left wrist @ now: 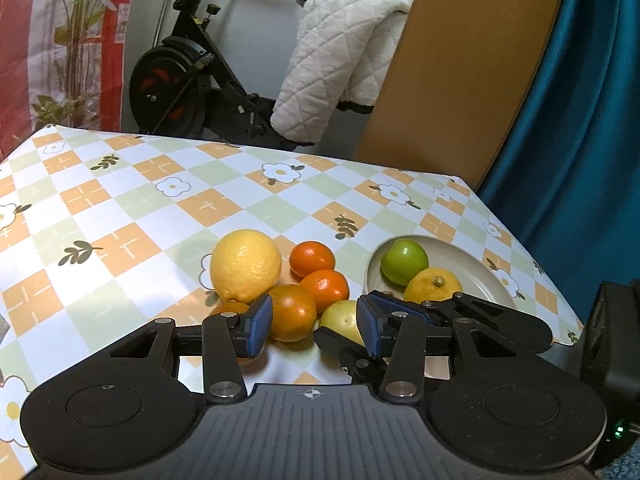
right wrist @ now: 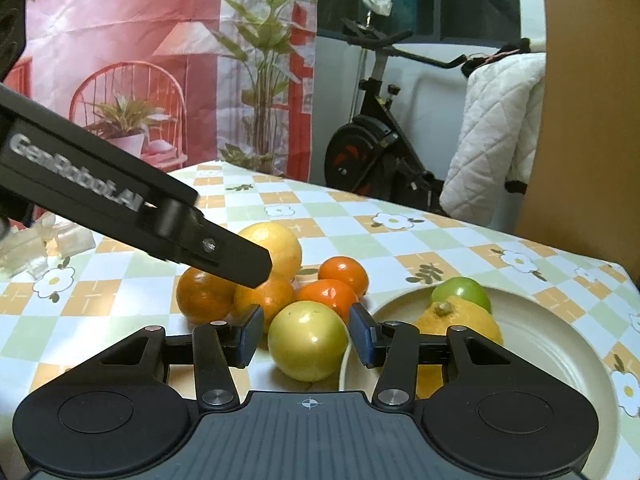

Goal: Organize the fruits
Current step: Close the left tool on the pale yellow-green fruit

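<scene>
Much of the fruit is part hidden. In the left wrist view the left gripper [left wrist: 314,326] stands wide open with nothing between its blue ribbed pads; its own fingers cover the near side of the heap, so a dull orange [left wrist: 291,317] shows between them while a pale yellow-green fruit [left wrist: 341,317] peeps out beside the right pad, and another orange at the left pad is mostly covered. The right gripper [right wrist: 306,336] is likewise spread wide; the yellow-green fruit [right wrist: 307,346], smooth and round, sits between its pads, though whether either pad touches it cannot be told.

In the right wrist view a black finger of the other gripper crosses the heap and hides part of a big lemon [right wrist: 276,250] with pebbled skin; two glossy small tangerines [right wrist: 344,274] lie far of the heap, touching their neighbours.

The plate [right wrist: 540,344], cream, shallow and round, lies to the right, its near edge cut off by the gripper body; on it a smooth green fruit [right wrist: 462,291] sits just behind a knobbly lemon [right wrist: 460,318] with its stalk end up.

All rests on a table [left wrist: 120,208] under a shiny checked cloth with daisies; an exercise bike [left wrist: 192,76] draped with a quilted white cloth stands beyond.
</scene>
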`<state>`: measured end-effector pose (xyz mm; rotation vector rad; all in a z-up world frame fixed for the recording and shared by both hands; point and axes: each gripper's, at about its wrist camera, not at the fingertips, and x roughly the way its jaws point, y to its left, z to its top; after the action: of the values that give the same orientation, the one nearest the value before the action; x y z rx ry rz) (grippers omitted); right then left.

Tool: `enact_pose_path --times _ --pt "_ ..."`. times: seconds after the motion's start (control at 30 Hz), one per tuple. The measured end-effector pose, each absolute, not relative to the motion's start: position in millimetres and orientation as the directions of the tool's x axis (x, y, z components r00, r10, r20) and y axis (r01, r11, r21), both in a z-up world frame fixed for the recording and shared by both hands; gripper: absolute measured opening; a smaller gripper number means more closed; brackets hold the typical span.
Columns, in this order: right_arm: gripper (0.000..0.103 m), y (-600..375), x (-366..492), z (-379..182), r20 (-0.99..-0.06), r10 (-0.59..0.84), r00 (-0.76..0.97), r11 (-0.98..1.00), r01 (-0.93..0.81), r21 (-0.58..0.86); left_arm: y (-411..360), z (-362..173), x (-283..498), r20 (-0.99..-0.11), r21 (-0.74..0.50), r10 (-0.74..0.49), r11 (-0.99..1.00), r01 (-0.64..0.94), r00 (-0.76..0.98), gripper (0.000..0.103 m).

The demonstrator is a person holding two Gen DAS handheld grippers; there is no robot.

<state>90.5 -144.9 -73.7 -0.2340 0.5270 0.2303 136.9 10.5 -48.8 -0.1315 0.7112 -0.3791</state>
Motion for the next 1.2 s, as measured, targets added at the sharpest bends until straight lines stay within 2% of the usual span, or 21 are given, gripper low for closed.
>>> enact_pose_path --times 0.3,0.43,0.6,1.2 --pt "0.045 -142.7 84.3 -74.9 -0.540 0.168 0.825 0.946 -0.289 -0.148 8.3 -52.9 137.2 -0.621 -0.260 -0.398 0.917 0.302 0.675 0.049" --pt "0.040 -140.2 71.2 -78.0 -0.570 0.188 0.800 0.943 -0.309 -0.123 6.9 -56.8 136.1 -0.626 -0.270 -0.412 0.911 0.311 0.663 0.049" --pt "0.040 -137.5 64.5 -77.5 -0.575 0.197 0.794 0.941 -0.317 -0.116 5.0 -64.4 136.1 -0.642 -0.286 -0.428 0.903 0.320 0.636 0.049" --pt "0.042 -130.9 80.2 -84.2 -0.611 0.170 0.773 0.941 -0.312 -0.133 -8.3 -86.4 142.7 -0.683 -0.262 -0.396 0.917 0.300 0.614 0.049"
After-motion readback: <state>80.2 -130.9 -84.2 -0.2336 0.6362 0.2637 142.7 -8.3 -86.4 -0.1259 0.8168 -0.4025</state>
